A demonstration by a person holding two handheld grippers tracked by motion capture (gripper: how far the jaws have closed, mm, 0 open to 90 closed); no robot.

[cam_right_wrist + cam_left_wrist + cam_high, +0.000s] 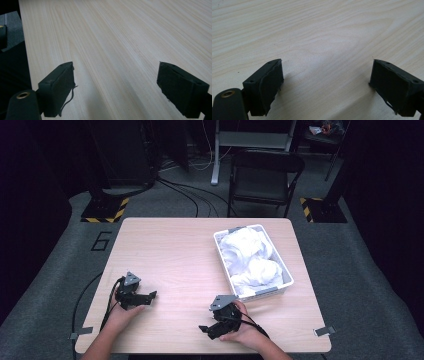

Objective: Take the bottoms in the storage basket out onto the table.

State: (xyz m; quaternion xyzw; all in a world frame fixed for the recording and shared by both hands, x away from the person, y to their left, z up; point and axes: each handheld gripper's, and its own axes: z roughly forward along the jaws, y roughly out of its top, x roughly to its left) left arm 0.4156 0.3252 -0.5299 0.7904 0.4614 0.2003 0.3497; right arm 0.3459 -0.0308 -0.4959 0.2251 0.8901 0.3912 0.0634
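Table (pixel 170 250): light wood; its left half is bare from the near edge to the far one.
Basket (pixel 287 270): white, at the right of the high view, heaped with white cloth (pixel 250 257).
Left gripper (pixel 150 296): jaws wide apart over bare wood, holding nothing.
Right gripper (pixel 204 329): jaws spread, nothing held, near the front edge; its own view shows the table's edge and dark floor.

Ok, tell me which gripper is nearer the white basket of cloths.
Right. The right gripper sits just in front of the white basket's near-left corner; the left gripper is farther off, across the bare table to the basket's left.
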